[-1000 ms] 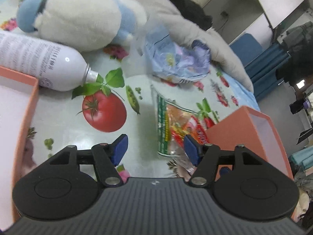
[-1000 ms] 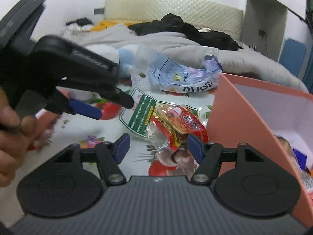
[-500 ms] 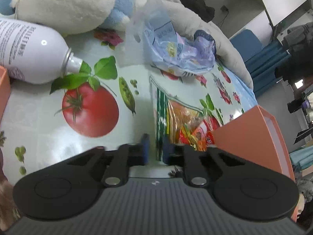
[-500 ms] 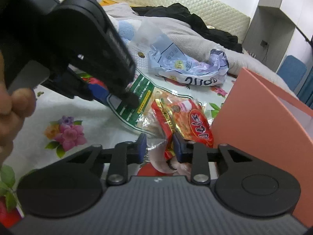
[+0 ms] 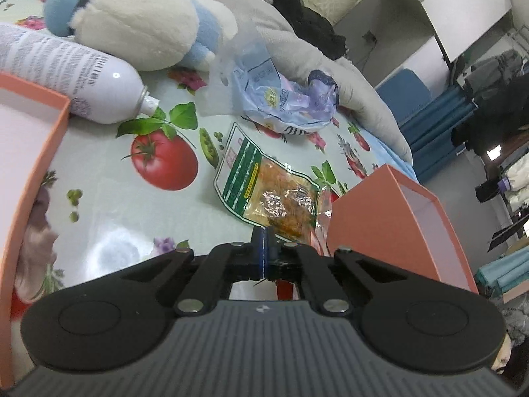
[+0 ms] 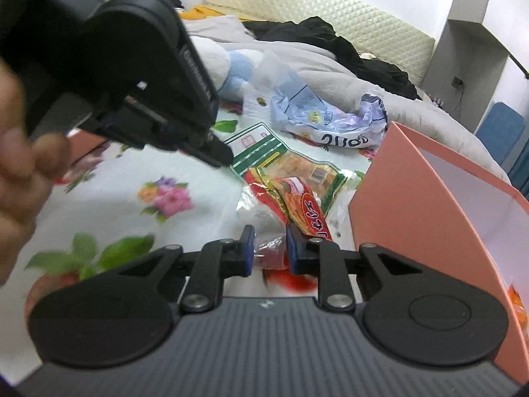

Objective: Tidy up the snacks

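A green-and-orange snack bag (image 5: pixel 264 190) lies flat on the flowered tablecloth beside an orange box (image 5: pixel 393 218). My left gripper (image 5: pixel 264 248) is shut at the bag's near edge, with nothing clearly between its pads. In the right wrist view the same bag (image 6: pixel 297 165) lies under a red snack packet (image 6: pixel 297 205). My right gripper (image 6: pixel 269 248) is shut on the red packet's clear lower end. The left gripper (image 6: pixel 221 157) reaches in from the upper left, its tip at the green bag's corner.
The orange box (image 6: pixel 429 205) stands at the right, open-topped. A second orange box (image 5: pixel 29 172) is at the left. A white spray bottle (image 5: pixel 66 79), a plush toy (image 5: pixel 139 23), a crumpled blue bag (image 5: pixel 287 106) and a grey blanket (image 5: pixel 330 76) lie behind.
My left gripper closed fully and drew back, showing more of the green bag. My right gripper narrowed onto the red packet's end and stays there.
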A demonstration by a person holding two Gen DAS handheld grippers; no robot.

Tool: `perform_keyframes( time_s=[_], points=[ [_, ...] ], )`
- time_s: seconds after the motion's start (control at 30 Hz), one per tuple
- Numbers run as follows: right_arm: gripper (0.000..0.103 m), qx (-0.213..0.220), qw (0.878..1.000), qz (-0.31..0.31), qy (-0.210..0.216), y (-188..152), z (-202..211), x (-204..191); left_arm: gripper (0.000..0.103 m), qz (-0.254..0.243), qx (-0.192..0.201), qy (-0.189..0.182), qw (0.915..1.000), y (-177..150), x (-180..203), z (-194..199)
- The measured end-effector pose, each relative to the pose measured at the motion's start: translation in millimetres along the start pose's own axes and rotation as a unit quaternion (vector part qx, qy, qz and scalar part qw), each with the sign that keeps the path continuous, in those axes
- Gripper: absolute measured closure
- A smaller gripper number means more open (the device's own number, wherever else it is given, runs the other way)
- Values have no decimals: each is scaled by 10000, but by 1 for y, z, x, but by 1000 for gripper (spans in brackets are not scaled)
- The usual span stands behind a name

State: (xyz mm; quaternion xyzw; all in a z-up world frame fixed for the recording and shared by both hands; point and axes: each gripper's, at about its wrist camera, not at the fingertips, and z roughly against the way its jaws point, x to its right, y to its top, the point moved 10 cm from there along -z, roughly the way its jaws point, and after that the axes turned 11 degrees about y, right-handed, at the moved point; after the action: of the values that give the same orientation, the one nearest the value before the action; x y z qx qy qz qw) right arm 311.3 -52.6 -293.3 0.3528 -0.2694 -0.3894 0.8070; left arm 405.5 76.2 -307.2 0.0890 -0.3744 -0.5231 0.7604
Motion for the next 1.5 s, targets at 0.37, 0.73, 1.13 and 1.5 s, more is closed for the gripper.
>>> perform_keyframes(
  time_s=[0.37, 0.73, 1.13, 1.5],
  points=[
    [80, -205, 9983, 152, 527, -37, 46, -19, 30, -847, -305, 174, 9958, 7, 41, -29],
    [80, -205, 9966, 193, 778, -50, 64, -25, 17, -2666, -477, 864, 9587, 16, 96, -92],
    [80, -301, 9952, 250, 901, -65, 74, -32, 31, -3310, -555, 1205, 9343, 1, 92, -119],
    [80, -376, 9935, 184, 1055, -74, 87, -30, 43, -3255, -739, 1257, 9342, -24, 70, -70]
  ],
)
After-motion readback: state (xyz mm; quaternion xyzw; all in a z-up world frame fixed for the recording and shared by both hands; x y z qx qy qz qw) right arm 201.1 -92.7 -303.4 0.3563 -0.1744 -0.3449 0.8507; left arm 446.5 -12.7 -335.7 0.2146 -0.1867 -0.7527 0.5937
